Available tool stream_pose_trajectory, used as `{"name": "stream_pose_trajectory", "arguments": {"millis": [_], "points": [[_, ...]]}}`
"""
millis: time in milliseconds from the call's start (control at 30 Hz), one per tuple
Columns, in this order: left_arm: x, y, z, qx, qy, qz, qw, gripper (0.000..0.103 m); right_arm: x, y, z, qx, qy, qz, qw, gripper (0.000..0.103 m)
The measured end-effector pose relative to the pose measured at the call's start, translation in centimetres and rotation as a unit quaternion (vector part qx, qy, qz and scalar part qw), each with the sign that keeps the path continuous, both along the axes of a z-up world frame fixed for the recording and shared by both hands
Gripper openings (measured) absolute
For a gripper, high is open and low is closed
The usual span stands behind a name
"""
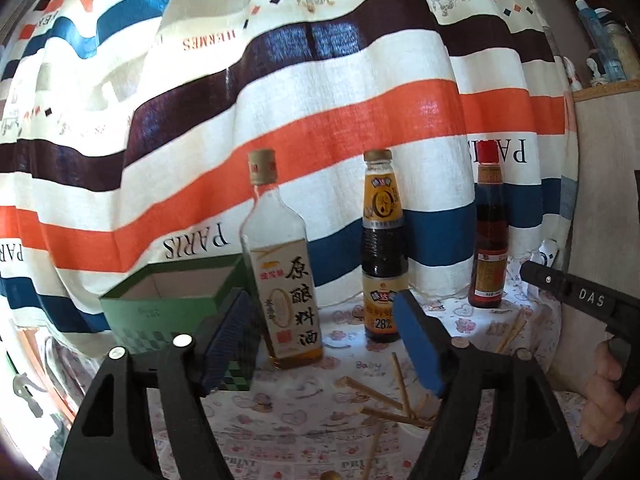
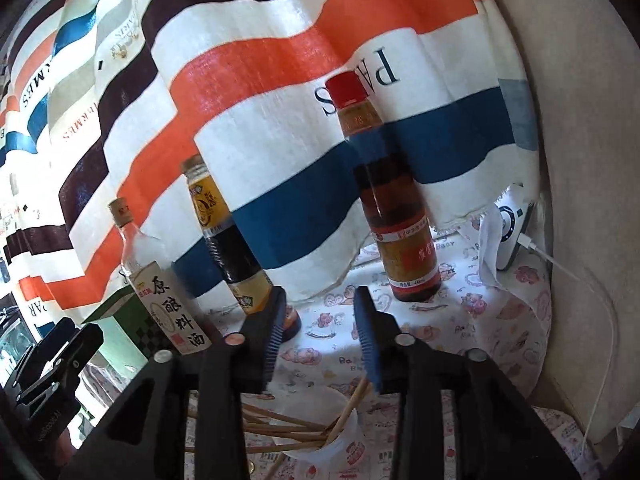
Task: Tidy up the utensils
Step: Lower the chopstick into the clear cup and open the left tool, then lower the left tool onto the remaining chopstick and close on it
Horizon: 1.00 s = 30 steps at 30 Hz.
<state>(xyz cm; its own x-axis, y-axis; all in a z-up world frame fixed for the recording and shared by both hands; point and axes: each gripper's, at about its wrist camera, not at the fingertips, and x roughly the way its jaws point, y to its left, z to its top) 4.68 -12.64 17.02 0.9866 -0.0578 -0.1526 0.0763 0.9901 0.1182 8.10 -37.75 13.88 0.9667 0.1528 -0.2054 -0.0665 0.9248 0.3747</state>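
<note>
Only the right wrist view shows the white cup (image 2: 340, 436) holding chopsticks (image 2: 280, 428); both hand-held grippers gape empty

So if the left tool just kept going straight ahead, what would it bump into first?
Probably the clear cooking wine bottle, which stands just ahead between the open pads of the left tool, slightly to their left. Depth is hard to judge through the fisheye.

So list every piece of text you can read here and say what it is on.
"HERMES", "PARIS": striped curtain, mirrored.
"原酿料酒": clear bottle.
"28%": dark sauce bottle.
"448ml": red-capped bottle.
"DAS": right claw.
"Baby", "PRINT": tablecloth.
Other label print: too small.
</note>
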Motion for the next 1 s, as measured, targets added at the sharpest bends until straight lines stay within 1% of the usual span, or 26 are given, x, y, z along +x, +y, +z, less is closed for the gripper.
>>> {"name": "stream_pose_trajectory", "arguments": {"millis": [33,100,133,200,233,267,333,433,533,567,600,633,700,733,767,800,867,933,1000], "points": [[-1.0,0.7,0.4,-0.004,-0.007,0.004,1.0,0.086,-0.9,0.2,0.6,-0.001,-0.011,0.0,1.0,0.05],[-2.8,2.4,0.9,-0.025,-0.006,-0.001,0.9997,0.094,-3.0,0.7,2.0,-0.011,-0.031,-0.003,0.999,0.05],[-3.6,3.2,1.0,-0.037,-0.004,-0.005,0.9993,0.096,-4.2,0.9,2.6,-0.015,-0.044,-0.001,0.999,0.052],[-5.4,4.6,1.1,-0.052,-0.009,-0.016,0.9985,0.103,-7.0,1.4,3.3,-0.017,-0.079,0.01,0.997,0.06],[-6.2,5.2,1.0,-0.052,-0.015,-0.013,0.9985,0.103,-8.3,1.7,3.3,-0.016,-0.094,0.021,0.995,0.065],[-6.9,5.8,0.9,-0.052,-0.019,-0.008,0.9984,0.103,-9.3,2.1,3.3,-0.019,-0.099,0.031,0.994,0.066],[-8.2,7.0,0.5,-0.057,-0.019,-0.009,0.9981,0.103,-10.6,3.2,3.1,-0.037,-0.089,0.042,0.994,0.066],[-9.6,8.8,-0.9,-0.084,-0.014,-0.01,0.9963,0.103,-12.6,4.6,2.3,-0.055,-0.076,0.048,0.994,0.066],[-10.9,10.6,-3.4,-0.102,-0.016,-0.001,0.9947,0.103,-14.3,5.7,0.7,-0.051,-0.064,0.05,0.995,0.066],[-11.1,11.1,-4.5,-0.113,-0.019,0.005,0.9934,0.103,-14.7,6.2,-0.1,-0.053,-0.058,0.045,0.996,0.069],[-10.8,11.6,-5.7,-0.121,-0.01,0.013,0.9925,0.103,-14.9,6.6,-0.8,-0.052,-0.053,0.04,0.996,0.07],[-10.1,11.7,-6.6,-0.118,0.013,0.02,0.9928,0.103,-15.1,7.0,-1.6,-0.05,-0.047,0.037,0.997,0.071],[-8.4,12.1,-8.0,-0.111,0.063,0.011,0.9917,0.103,-15.0,7.8,-3.3,-0.054,-0.037,0.044,0.997,0.071],[-8.0,12.3,-8.7,-0.112,0.071,0.013,0.9911,0.103,-14.7,8.2,-4.0,-0.058,-0.034,0.047,0.997,0.071],[-7.6,12.5,-9.4,-0.108,0.077,0.026,0.9908,0.103,-14.3,8.6,-4.9,-0.063,-0.029,0.046,0.997,0.072],[-6.9,12.6,-10.1,-0.102,0.095,0.04,0.9895,0.103,-13.6,8.9,-5.8,-0.071,-0.019,0.041,0.996,0.073],[-5.8,12.8,-11.0,-0.116,0.135,0.026,0.9837,0.103,-12.1,9.4,-7.5,-0.088,0.02,0.037,0.995,0.073],[-4.8,12.8,-11.9,-0.137,0.175,0.007,0.9749,0.103,-10.9,9.3,-9.0,-0.091,0.048,0.041,0.994,0.073],[-4.1,12.4,-12.9,-0.138,0.207,-0.006,0.9685,0.103,-9.7,8.9,-10.2,-0.083,0.077,0.034,0.993,0.073]]}}
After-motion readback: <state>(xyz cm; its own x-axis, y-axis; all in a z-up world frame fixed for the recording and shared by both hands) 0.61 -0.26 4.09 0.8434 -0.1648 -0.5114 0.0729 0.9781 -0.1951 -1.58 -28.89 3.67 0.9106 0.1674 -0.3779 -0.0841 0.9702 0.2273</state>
